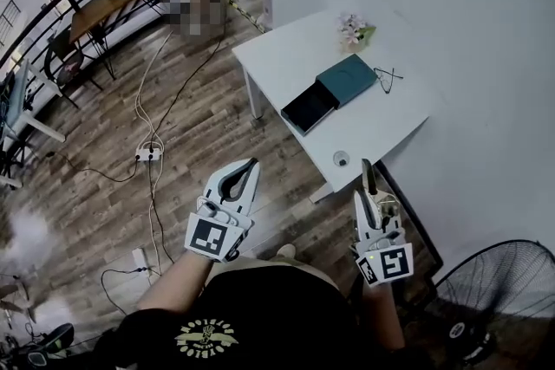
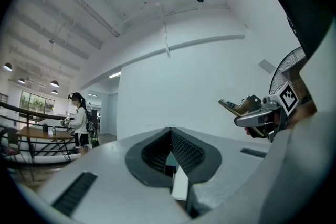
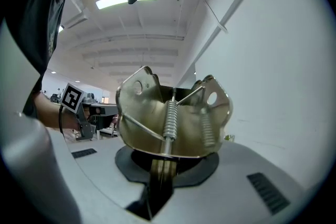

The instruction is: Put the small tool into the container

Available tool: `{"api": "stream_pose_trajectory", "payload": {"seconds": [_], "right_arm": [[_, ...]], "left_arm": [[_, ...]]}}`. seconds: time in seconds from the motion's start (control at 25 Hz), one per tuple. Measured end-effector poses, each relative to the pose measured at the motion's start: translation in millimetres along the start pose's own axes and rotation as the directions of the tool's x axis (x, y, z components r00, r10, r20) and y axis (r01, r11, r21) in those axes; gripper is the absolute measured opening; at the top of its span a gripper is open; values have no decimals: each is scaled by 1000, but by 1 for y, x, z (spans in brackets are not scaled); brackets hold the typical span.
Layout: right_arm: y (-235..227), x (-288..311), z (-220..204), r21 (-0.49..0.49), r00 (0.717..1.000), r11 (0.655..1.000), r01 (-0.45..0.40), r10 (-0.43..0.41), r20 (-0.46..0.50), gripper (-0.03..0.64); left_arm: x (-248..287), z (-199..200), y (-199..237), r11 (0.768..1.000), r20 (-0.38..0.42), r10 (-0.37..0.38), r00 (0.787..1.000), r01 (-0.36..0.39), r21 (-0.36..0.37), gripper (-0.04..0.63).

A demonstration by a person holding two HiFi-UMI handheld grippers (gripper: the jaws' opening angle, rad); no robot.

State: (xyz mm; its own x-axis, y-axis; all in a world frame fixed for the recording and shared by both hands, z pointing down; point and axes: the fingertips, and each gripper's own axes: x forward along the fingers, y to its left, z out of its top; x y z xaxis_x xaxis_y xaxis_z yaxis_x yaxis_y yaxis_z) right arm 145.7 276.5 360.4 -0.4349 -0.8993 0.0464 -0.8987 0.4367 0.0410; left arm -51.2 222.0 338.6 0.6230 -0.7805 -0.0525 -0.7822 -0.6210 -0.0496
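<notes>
A small brass-coloured spring clip [image 3: 173,118] stands upright in my right gripper [image 3: 161,168], which is shut on its lower end. In the head view the right gripper [image 1: 368,179] is low at the right, short of the white table [image 1: 381,130], with the clip a thin dark sliver at its tip. The container, a teal box [image 1: 349,79] with a dark drawer [image 1: 309,109] pulled out, lies on that table. My left gripper [image 1: 245,172] hangs over the wooden floor, jaws together with nothing between them. The left gripper view shows the clip [image 2: 235,107] from the side.
Glasses [image 1: 388,79], a small bunch of flowers [image 1: 354,30] and a little round object [image 1: 341,159] are on the table. A floor fan [image 1: 503,299] stands at the lower right. Cables and a power strip [image 1: 149,153] lie on the floor. Desks stand far left.
</notes>
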Motion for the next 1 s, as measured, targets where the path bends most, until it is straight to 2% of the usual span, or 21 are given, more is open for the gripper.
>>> {"api": "stream_pose_trajectory", "payload": {"seconds": [0.16, 0.36, 0.44, 0.68, 0.84, 1.0], "right_arm": [[-14, 5, -4, 10, 1000, 1000, -27, 27, -5, 43], [-24, 11, -14, 32, 999, 998, -45, 45, -12, 43], [-27, 17, -14, 33, 998, 998, -54, 54, -14, 43], [-27, 30, -24, 42, 997, 997, -64, 65, -31, 43], [-39, 33, -27, 50, 998, 998, -35, 37, -49, 43], [-52, 35, -29, 70, 998, 998, 11, -6, -61, 43]], "left_arm": [[9, 1, -3, 998, -17, 24, 1000, -23, 50, 8], [9, -3, -13, 994, -38, -12, 999, 16, 112, 8], [9, -7, -12, 992, -59, 1, 998, 6, 127, 8], [7, -31, 3, 998, -114, 39, 993, -34, 47, 8], [25, -39, 11, 998, -130, 29, 991, -21, 62, 8], [43, -34, 22, 999, -125, 6, 992, 0, 44, 8]]}}
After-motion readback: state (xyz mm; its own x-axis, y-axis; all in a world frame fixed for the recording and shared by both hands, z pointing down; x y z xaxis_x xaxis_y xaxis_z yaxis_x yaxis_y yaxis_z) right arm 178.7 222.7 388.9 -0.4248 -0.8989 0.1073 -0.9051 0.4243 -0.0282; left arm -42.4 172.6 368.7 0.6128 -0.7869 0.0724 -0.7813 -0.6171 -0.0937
